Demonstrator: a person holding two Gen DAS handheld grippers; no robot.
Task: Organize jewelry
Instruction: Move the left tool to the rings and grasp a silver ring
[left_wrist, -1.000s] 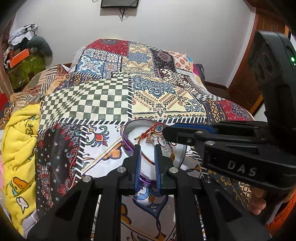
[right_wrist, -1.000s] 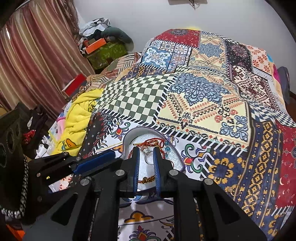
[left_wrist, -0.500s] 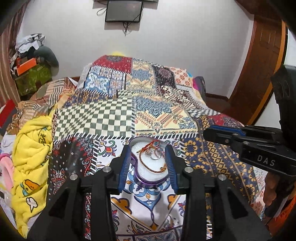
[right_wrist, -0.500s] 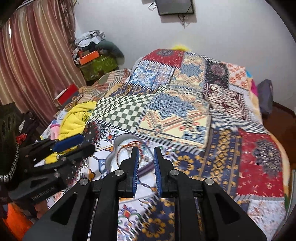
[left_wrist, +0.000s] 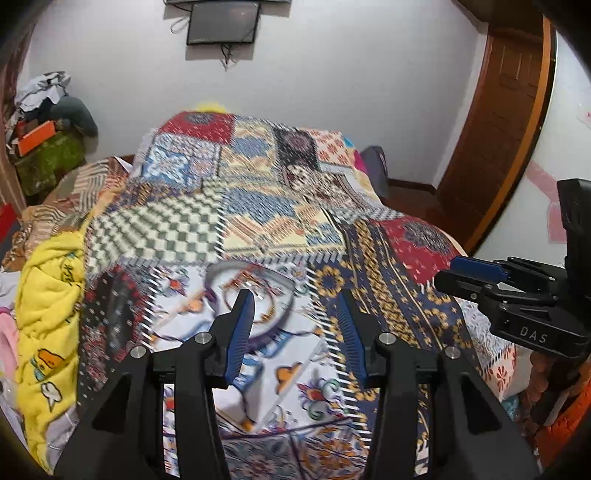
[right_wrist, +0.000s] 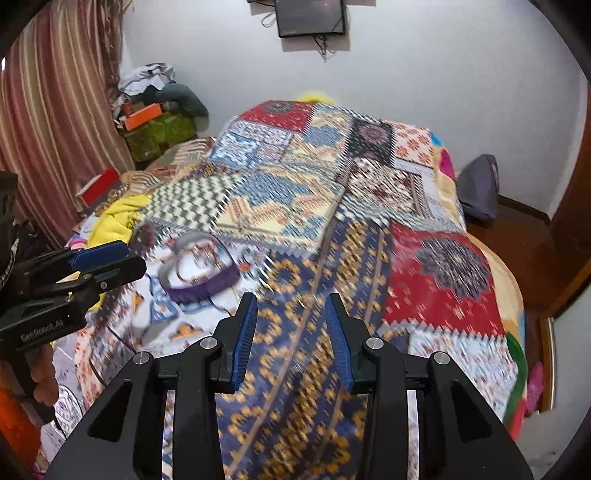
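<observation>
Jewelry tray (left_wrist: 258, 334): round, purple-rimmed, white-lined, lying flat on the patchwork bedspread (left_wrist: 388, 288) toward the near left of the bed. Contents: red-and-gold corded bracelet or necklace (left_wrist: 275, 314) coiled inside, plus smaller pieces too blurred to itemise. In the right wrist view, same tray (right_wrist: 201, 286) left of centre, rim intact, nothing seen spilled beside it.

Left gripper (left_wrist: 295, 325): spread wide, blue pads empty, hovering above and near the tray, left pad overlapping the tray's near rim in view.

Right gripper (right_wrist: 291, 332): likewise parted and empty, held over the navy-and-gold patch, well right of the tray.

Step in hand, by judgement: release complete, hands off, or readying for the next piece. Both views motion-blurred; steady before any fresh reach.

Handling notes: approach cords from above, pinch a single strand near its middle, lift slowly to avoid dragging tangled neighbours. Soft bedding under the tray; press lightly or brace the rim with the other gripper to prevent tipping.
</observation>
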